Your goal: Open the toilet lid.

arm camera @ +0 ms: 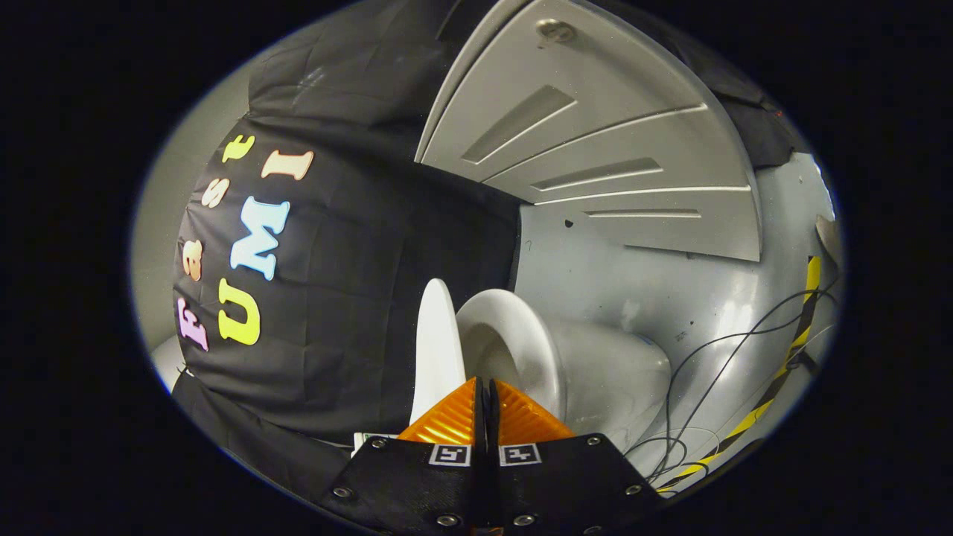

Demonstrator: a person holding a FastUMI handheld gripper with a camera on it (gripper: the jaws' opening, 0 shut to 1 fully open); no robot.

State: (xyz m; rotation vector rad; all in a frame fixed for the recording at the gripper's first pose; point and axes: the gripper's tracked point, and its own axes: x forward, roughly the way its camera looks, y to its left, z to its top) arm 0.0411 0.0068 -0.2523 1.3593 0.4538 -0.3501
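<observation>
The hand-held gripper [485, 391], fingers pressed together on nothing, points at the raised toilet lid [435, 350] just ahead, standing apart from the bowl [521, 342].

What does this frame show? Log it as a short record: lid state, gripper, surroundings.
toilet lid: raised, standing edge-on beside the bowl, just ahead of the fingers
toilet bowl: open, rim exposed
gripper: fingers closed together, nothing between them
cables: loose, trailing on the grey floor past the bowl
striped tape: yellow-black strip beyond the cables
task status: lid appears open
</observation>
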